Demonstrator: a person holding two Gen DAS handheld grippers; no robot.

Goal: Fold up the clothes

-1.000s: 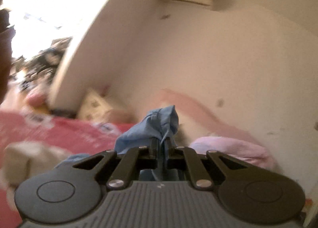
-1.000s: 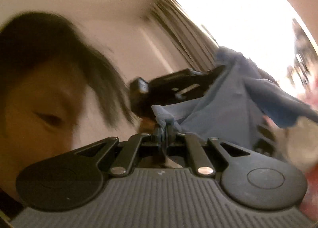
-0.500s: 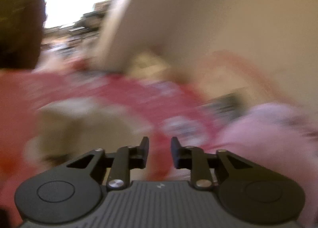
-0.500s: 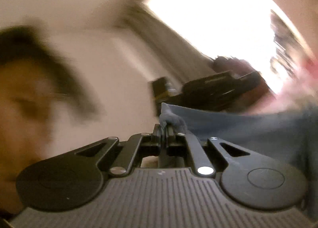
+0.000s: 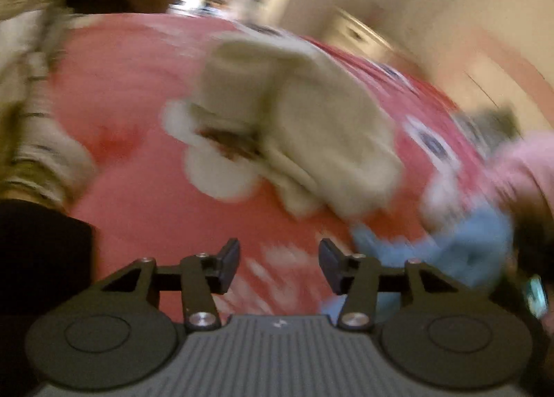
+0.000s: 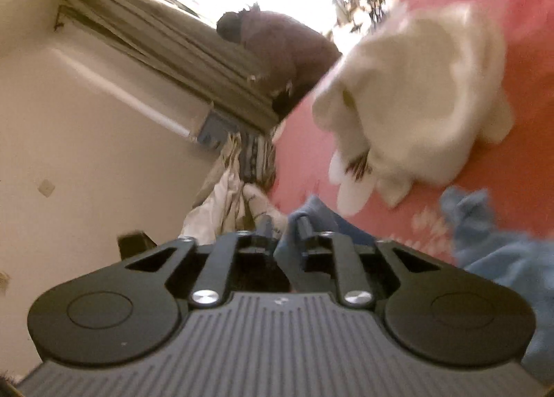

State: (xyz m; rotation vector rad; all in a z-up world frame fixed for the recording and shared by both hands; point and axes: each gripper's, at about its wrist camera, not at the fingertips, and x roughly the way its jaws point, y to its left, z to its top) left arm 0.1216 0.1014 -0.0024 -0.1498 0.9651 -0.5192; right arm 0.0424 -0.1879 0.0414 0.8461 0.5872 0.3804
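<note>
1. The blue garment (image 5: 446, 244) lies crumpled on the red bedspread (image 5: 138, 120), beside the cream garment (image 5: 304, 120); neither looks folded, so nearly all the work remains.
2. Left gripper (image 5: 278, 267): jaws opening, nothing between them.
3. Right gripper (image 6: 284, 229): jaws opening, blue cloth in the gap, pads apparently letting go.
4. Bare bedspread lies near the cream garment; the pink cloth (image 5: 526, 168) crowds the wall side.

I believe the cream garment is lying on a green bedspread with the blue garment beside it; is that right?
Not quite: the bedspread is pink-red, not green, as the left wrist view shows. The cream garment does lie on it, with the blue garment beside it.
</note>
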